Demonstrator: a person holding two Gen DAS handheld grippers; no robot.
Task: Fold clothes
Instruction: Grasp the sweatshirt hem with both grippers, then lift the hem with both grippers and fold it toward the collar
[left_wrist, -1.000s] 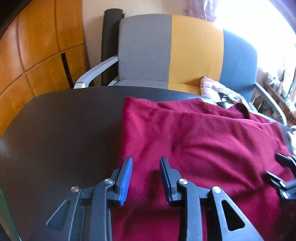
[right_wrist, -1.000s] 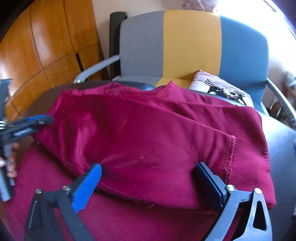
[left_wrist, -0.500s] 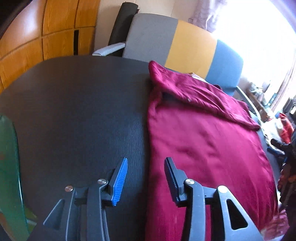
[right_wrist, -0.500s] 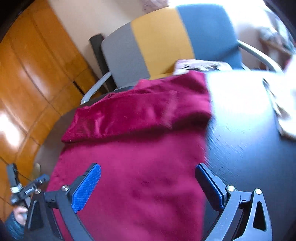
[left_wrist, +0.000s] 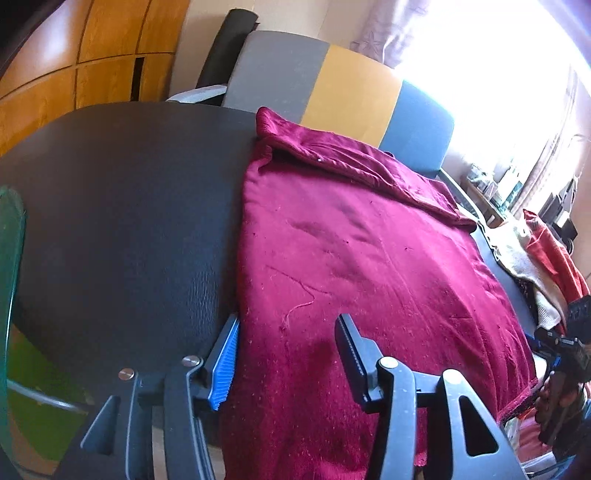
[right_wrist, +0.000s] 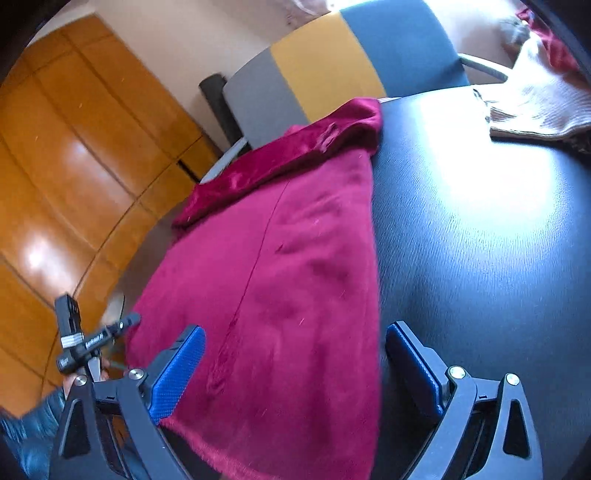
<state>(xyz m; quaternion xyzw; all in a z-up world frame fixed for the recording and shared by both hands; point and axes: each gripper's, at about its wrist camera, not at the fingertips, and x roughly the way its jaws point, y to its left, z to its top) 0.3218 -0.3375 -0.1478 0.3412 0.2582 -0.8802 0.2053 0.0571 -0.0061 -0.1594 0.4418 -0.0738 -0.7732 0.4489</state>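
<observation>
We see crimson garment (left_wrist: 369, 266) flat on black table (left_wrist: 122, 221), top folded at far edge. Left gripper (left_wrist: 288, 358) and right gripper (right_wrist: 295, 365) at near hem, jaws apart, empty.

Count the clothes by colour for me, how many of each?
Dark red: 1, the maroon garment spread on the black table.
Cream: 1, the knit piece at the table's far edge.
Orange-red: 1, the cloth beside it.
Total: 3.
</observation>
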